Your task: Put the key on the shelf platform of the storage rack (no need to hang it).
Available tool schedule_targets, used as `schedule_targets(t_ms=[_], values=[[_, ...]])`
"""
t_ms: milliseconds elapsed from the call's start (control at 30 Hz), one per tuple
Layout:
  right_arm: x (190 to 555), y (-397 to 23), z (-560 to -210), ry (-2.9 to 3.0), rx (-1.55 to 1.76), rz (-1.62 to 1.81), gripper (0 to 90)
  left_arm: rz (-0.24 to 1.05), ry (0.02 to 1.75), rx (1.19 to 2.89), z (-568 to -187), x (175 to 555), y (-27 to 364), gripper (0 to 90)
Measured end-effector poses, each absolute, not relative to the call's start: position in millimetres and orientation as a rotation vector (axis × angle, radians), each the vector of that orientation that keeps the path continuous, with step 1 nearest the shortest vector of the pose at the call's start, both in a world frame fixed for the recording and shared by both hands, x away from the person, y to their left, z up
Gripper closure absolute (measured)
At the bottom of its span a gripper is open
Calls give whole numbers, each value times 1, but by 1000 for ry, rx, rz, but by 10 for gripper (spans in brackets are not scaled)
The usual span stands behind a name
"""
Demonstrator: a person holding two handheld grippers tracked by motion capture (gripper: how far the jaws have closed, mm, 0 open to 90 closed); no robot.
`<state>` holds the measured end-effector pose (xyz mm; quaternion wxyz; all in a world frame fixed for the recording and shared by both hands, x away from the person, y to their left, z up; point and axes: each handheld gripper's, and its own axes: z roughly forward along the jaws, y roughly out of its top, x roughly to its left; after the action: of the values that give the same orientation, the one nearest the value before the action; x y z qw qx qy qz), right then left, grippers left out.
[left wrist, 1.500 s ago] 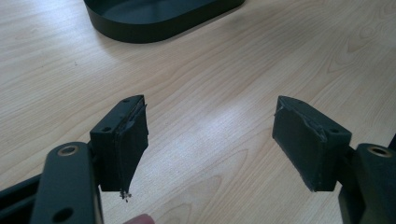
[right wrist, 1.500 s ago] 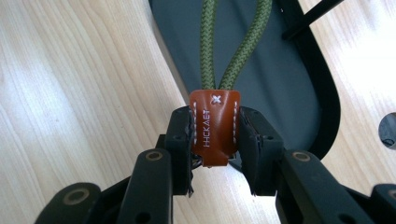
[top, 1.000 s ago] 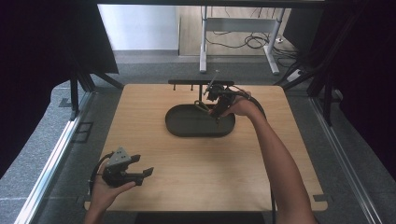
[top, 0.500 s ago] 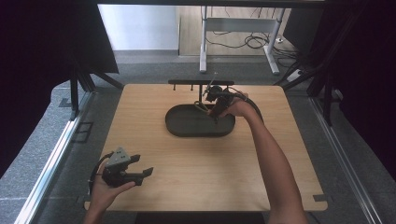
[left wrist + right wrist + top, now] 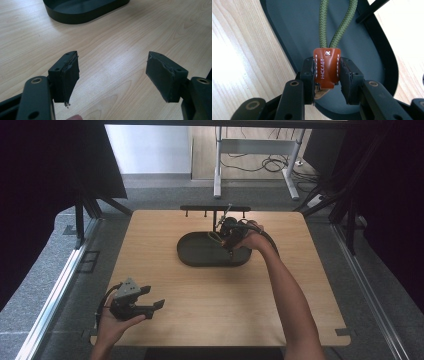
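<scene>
The right gripper (image 5: 327,80) jaws clamp the brown leather tab (image 5: 326,67) above the dark oval tray (image 5: 192,255). Its green cord loop (image 5: 336,23) extends lengthwise away from the jaws. The left gripper (image 5: 112,75) jaws stand apart, empty, over the counter (image 5: 210,305).

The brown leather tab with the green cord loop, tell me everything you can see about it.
The brown leather tab is a small folded piece with white stitching down both edges, a white cross stitch near the top and white stamped lettering. A loop of olive-green braided cord runs out of its top end. A paler underside peeks out at its lower edge. The right gripper is shut on its two sides, holding it over the dark oval tray. In the high view it is too small to make out.
</scene>
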<state>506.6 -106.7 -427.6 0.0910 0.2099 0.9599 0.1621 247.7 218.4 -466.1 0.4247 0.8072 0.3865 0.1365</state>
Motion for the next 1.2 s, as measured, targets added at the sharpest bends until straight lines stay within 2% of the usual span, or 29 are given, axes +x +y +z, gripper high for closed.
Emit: schedule_targets(t_ms=[700,867,1200], values=[[506,-89,-471,2877,602,462,654,341,970,2017,-466,248,220,270],[504,-88,-470,2880,625,486,549,341,968,2019,-466,248,220,269],[490,-103,-451,2820,688,580,474,338,956,2036,-467,248,213,269]])
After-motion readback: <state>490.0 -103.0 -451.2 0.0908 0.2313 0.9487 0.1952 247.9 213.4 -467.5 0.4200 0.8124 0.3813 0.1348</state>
